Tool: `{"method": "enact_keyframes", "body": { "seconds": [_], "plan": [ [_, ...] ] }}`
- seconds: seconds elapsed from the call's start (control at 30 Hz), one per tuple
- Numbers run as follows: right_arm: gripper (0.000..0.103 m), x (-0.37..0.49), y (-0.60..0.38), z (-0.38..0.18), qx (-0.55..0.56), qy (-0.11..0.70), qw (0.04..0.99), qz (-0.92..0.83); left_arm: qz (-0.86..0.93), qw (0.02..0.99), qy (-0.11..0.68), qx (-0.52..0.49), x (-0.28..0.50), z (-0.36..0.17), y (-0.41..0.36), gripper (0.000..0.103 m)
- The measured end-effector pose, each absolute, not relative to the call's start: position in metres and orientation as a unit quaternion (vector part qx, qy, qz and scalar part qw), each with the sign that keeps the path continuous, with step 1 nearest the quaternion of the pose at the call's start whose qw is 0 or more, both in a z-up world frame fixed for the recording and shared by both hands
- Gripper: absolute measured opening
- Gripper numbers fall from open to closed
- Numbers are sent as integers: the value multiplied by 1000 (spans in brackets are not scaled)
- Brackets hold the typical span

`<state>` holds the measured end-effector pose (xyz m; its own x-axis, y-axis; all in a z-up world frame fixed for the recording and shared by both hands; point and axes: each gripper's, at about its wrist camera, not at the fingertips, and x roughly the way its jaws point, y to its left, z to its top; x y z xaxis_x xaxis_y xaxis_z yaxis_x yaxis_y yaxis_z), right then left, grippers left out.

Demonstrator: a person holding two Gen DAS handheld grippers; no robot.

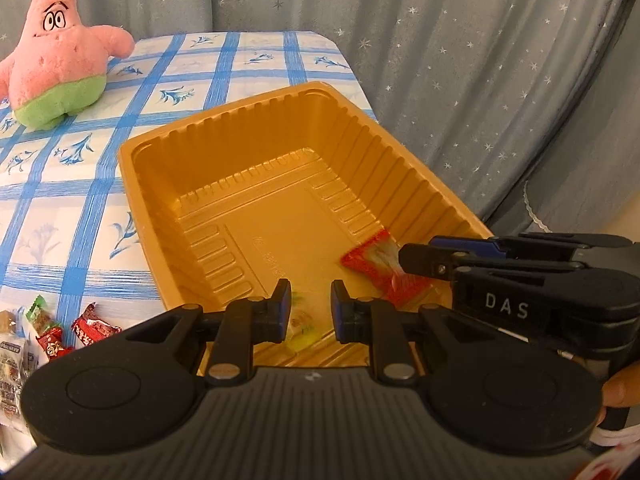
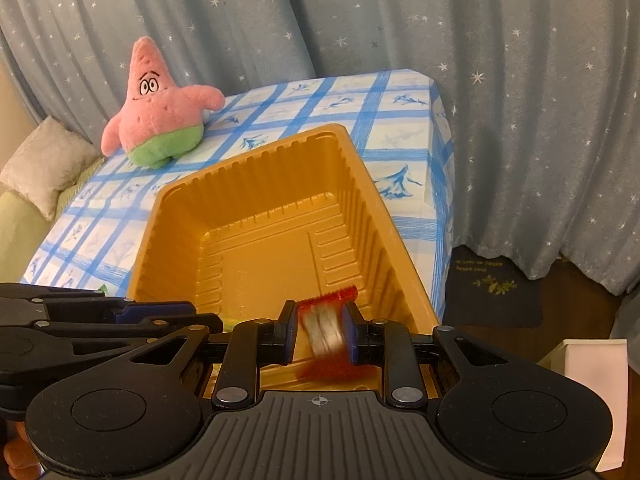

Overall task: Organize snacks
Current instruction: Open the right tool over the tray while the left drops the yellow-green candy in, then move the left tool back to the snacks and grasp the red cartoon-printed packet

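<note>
Ribbed orange tray (image 1: 152, 152), crinkly red packet (image 2: 324, 332) between right claw (image 2: 319, 334) pads

Warm, fairly dim indoor light fills both views, giving a yellowish cast. The tray (image 1: 256, 184) shows soft sheen on its floor but no hard glare. Shadows are faint and diffuse. The red packet (image 2: 326, 330) is smeared by motion blur in the right wrist view. Fisheye distortion bends the curtain (image 2: 520, 100), and the corners darken.
</note>
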<state>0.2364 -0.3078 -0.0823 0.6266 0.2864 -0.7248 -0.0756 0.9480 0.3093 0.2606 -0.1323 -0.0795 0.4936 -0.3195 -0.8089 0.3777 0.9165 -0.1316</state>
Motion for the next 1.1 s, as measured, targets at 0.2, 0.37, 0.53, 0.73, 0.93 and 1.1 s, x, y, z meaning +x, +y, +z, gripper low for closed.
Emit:
{"method": "enact_keyframes", "body": {
  "seconds": [0.2, 0.37, 0.53, 0.73, 0.93, 1.1],
  "plan": [
    [26, 229, -309, -77, 135, 417, 893, 102, -200, 869, 453, 24, 253, -72, -122, 19],
    [27, 216, -308, -68, 146, 408, 895, 106, -197, 878, 437, 13, 238, -58, -107, 20],
    [35, 201, -305, -59, 152, 398, 898, 109, -182, 886, 427, 1, 220, -47, -84, 22],
    [46, 183, -297, -49, 153, 387, 901, 120, -152, 894, 422, -12, 196, -37, -52, 25],
    [48, 166, -281, -43, 150, 384, 900, 142, -117, 898, 424, -18, 172, -37, -22, 25],
    [49, 156, -263, -41, 147, 386, 896, 165, -101, 900, 424, -15, 157, -39, -4, 25]
  ]
}}
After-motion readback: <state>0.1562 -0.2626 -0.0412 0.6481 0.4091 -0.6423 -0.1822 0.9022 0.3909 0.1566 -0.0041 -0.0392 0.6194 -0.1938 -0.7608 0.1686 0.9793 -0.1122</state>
